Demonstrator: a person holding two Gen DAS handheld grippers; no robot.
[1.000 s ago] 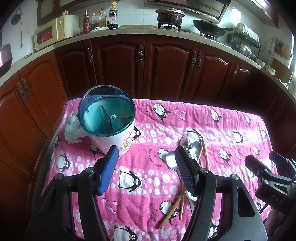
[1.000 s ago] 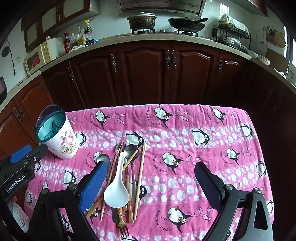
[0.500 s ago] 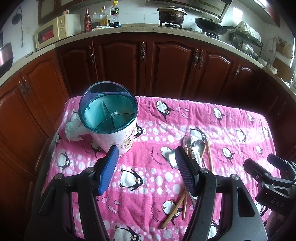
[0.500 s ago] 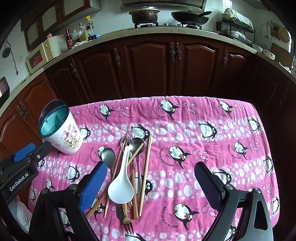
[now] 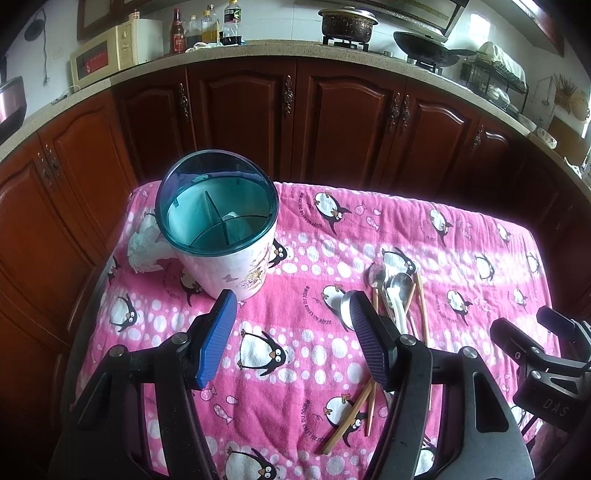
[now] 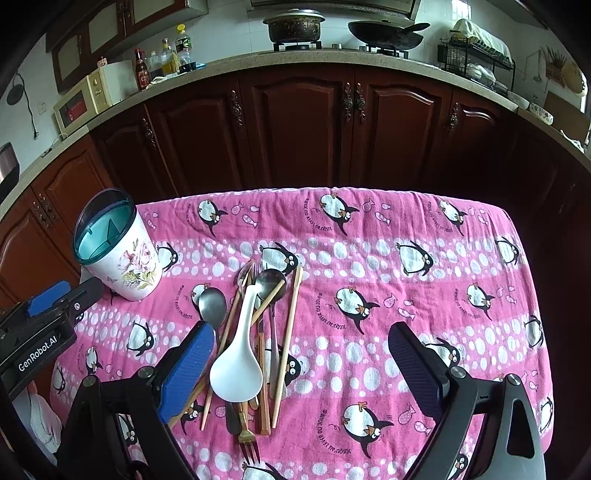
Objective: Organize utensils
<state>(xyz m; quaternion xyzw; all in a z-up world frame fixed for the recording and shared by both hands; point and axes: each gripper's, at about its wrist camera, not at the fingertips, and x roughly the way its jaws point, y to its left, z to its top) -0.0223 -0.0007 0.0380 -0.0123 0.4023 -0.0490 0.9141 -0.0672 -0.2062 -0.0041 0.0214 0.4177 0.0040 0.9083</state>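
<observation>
A white floral utensil holder (image 5: 225, 254) (image 6: 122, 254) with a teal rim and inner dividers stands at the table's left side. A pile of utensils (image 6: 255, 325) (image 5: 391, 295) lies mid-table: a white plastic spoon (image 6: 238, 363), metal spoons (image 6: 213, 305), wooden chopsticks (image 6: 290, 332) and a gold fork (image 6: 247, 439). My left gripper (image 5: 291, 306) hovers open just in front of the holder, holding nothing. My right gripper (image 6: 301, 339) hangs open over the pile's near end, its left finger beside the white spoon, nothing between the pads.
A pink penguin-print cloth (image 6: 388, 258) covers the table. A crumpled white tissue (image 5: 146, 247) lies left of the holder. Dark wooden cabinets (image 6: 306, 125) and a counter with a pot (image 6: 293, 26), wok and bottles stand behind the table.
Both grippers have pulled back and risen slightly, so the holder and the pile sit a little farther away. No utensil has shifted; both grippers stay open.
</observation>
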